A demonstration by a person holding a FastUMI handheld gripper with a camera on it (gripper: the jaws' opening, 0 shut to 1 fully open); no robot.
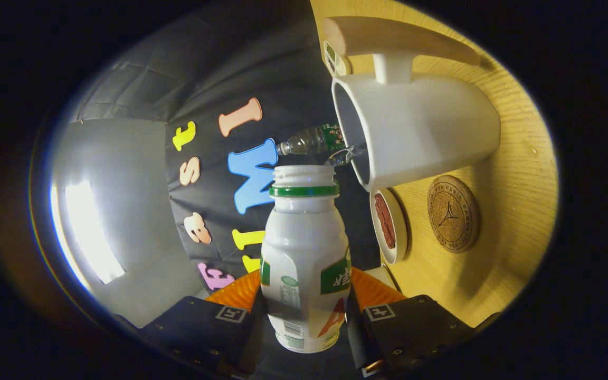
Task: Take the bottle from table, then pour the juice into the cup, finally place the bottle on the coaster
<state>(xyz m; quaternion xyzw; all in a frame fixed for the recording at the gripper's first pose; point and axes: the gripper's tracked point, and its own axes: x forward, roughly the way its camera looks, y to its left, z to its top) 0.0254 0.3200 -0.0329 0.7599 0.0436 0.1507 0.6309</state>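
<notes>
My gripper (304, 303) is shut on a white juice bottle (304, 253) with a green neck ring and no cap; both fingers press its sides. The whole view is rolled sideways, so the wooden table (515, 253) stands like a wall beside the bottle. The bottle's open mouth points just short of the rim of a white cup (425, 137) with a wooden handle (388, 34). The cup's opening faces the bottle mouth. A round cork coaster (453, 214) lies on the table past the cup, apart from it.
A small white dish with a dark red filling (388, 224) sits on the table between the bottle and the coaster. A clear plastic bottle (312, 141) with a green label lies behind the cup's rim. Grey and black booth cloth hangs beyond.
</notes>
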